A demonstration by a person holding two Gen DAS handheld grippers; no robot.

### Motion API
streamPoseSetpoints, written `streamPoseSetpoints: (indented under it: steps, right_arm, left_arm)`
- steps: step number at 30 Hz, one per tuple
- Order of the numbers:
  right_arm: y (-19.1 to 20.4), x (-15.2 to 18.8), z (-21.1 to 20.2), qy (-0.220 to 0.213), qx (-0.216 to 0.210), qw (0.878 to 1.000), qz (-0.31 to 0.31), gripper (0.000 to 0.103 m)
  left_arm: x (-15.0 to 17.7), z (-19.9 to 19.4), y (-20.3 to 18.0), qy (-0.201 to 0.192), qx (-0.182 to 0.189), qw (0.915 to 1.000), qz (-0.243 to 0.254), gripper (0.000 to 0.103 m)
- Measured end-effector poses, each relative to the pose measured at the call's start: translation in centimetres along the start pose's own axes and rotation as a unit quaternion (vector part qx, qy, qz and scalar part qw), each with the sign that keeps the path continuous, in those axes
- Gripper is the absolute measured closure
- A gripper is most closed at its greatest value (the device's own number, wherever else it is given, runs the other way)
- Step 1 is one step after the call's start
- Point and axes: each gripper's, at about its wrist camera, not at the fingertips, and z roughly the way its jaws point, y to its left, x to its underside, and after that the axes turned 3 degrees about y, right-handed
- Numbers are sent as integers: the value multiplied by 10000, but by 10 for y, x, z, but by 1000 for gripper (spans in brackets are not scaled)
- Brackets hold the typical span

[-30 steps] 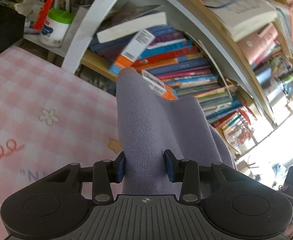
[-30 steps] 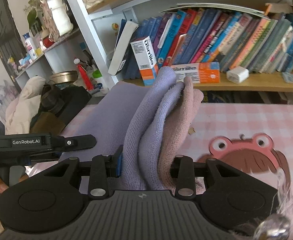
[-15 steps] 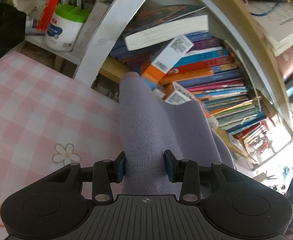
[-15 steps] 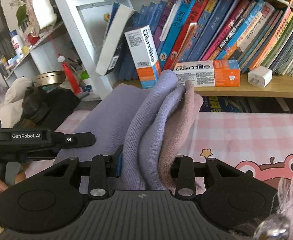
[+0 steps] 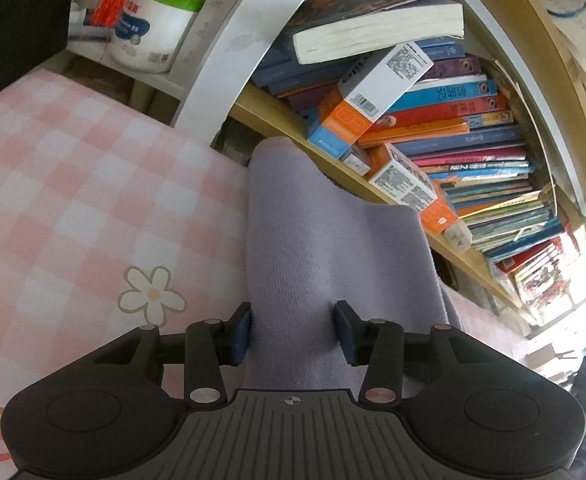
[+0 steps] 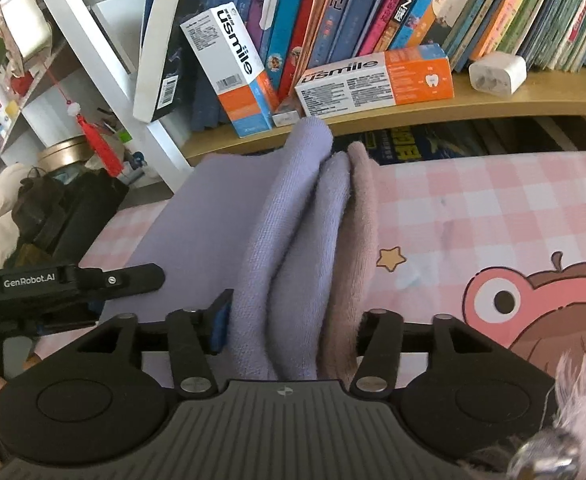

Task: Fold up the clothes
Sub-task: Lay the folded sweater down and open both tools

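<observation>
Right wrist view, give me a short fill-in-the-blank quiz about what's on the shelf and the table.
1. The purple garment lies on a checked tablecloth that is white and ____.
2. Both toothpaste boxes on the wooden shelf carry the brand name ____.
3. The tassel hanging at the left is ____ in colour.
4. The small shape printed on the cloth just right of the garment is a yellow ____.

Missing words: pink; usmile; red; star

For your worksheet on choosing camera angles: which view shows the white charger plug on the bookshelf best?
The right wrist view: the charger plug sits whole and unobstructed on the shelf. The left wrist view shows it small, near the frame's edge, and distorted.
</observation>
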Motion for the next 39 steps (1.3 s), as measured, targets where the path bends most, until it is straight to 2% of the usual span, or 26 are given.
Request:
streamPoseSetpoints:
  steps: [2, 4, 8, 9, 14, 18, 25, 29, 32, 37, 39]
  right_arm:
    - [3, 0, -5, -34, 175, 9998, -112, 26]
    - [7, 1, -10, -68, 349, 9991, -225, 24]
    - [13, 3, -31, -232, 565, 9977, -287, 15]
    - [15, 5, -37, -277, 634, 9971, -317, 13]
    - [26, 23, -66, -440, 969, 9932, -470, 7]
    - [33, 42, -83, -466, 1154, 9906, -573, 5]
    - [46, 68, -101, -402, 1267, 9896, -549, 2]
    - [47, 81, -107, -289, 1317, 9901, -397, 2]
    - [46, 90, -111, -255, 1405, 9893, -308, 2]
    - [47, 97, -118, -287, 1506, 9880, -191, 2]
    - [49, 98, -119, -318, 1511, 9878, -193, 2]
  left_arm:
    - [0, -5, -7, -55, -199, 9996, 183, 57]
    - [2, -12, -16, -153, -417, 9982, 397, 56]
    - [15, -31, -35, -380, -883, 9919, 832, 40]
    - [18, -35, -38, -408, -960, 9902, 929, 39]
    - [41, -58, -45, -510, -1289, 9839, 1131, 28]
    - [61, -72, -52, -513, -1494, 9796, 1245, 24]
    - [84, -88, -59, -490, -1604, 9776, 1270, 22]
    - [92, -94, -61, -491, -1633, 9767, 1306, 16]
    - [98, -97, -64, -497, -1660, 9756, 1349, 15]
    - [108, -100, -69, -533, -1805, 9705, 1510, 14]
    - [109, -101, -70, -542, -1850, 9693, 1528, 11]
